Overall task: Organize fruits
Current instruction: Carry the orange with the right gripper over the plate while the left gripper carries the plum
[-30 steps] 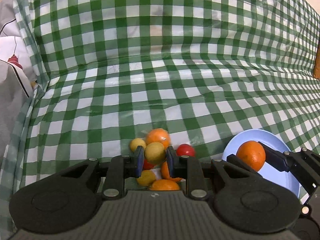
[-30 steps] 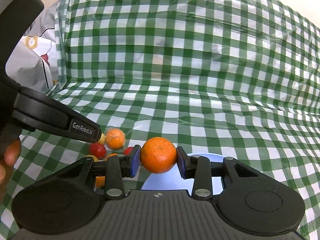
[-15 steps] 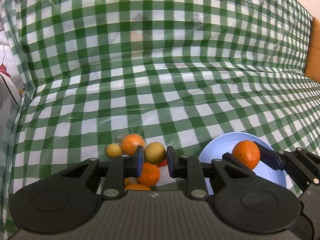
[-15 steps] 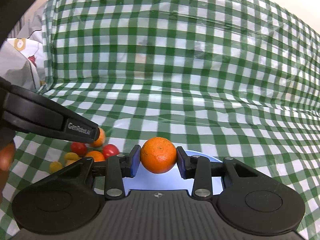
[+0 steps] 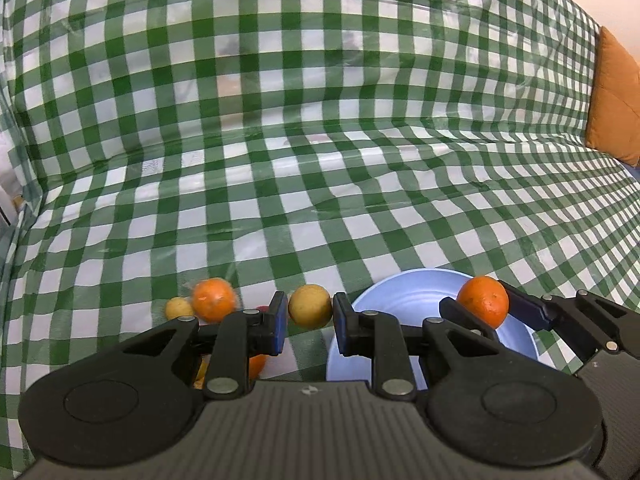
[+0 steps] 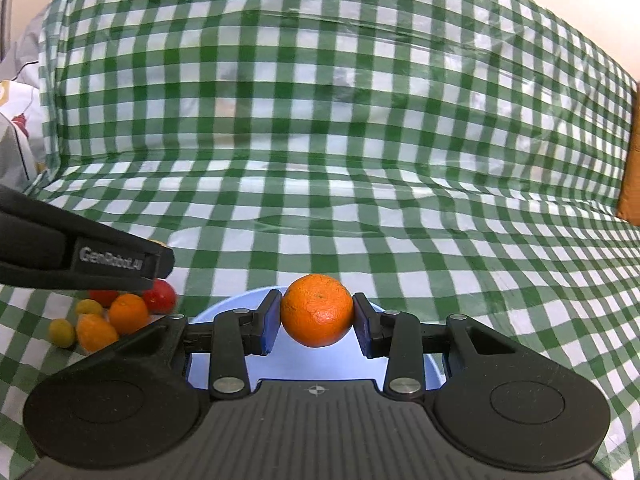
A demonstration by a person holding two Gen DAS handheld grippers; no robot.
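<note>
The left tongs (image 5: 308,328) are clenched on a small yellow fruit (image 5: 310,306), its sides pressed between the blue pads (image 5: 277,322), held just short of the blue bowl's (image 5: 404,292) near rim. The right tongs (image 6: 316,326) grasp an orange (image 6: 316,310) in the same way, and from the left wrist view that orange hangs over the inside of the bowl, clear of its floor as far as can be told.

Just beyond the left tongs, on the green checked cloth (image 5: 320,160) that covers the surface, lies the loose pile still to be sorted: another orange (image 5: 214,299) with a small yellow fruit (image 5: 179,307) touching its left side, and more orange pieces half hidden under the tongs' body. From the right wrist view the same pile shows a red tomato (image 6: 162,296) among them, close to the bowl's left side.

Farther off the cloth runs bare up to a fold and a raised back. An orange cushion (image 5: 614,100) sits at the far right edge.

The step in hand looks like delivery: both fruits are being brought to the bowl. The next move calls for lowering the orange near the bowl's floor before letting go, so it does not bounce out, and then carrying the yellow fruit over the rim without knocking the right tongs.
</note>
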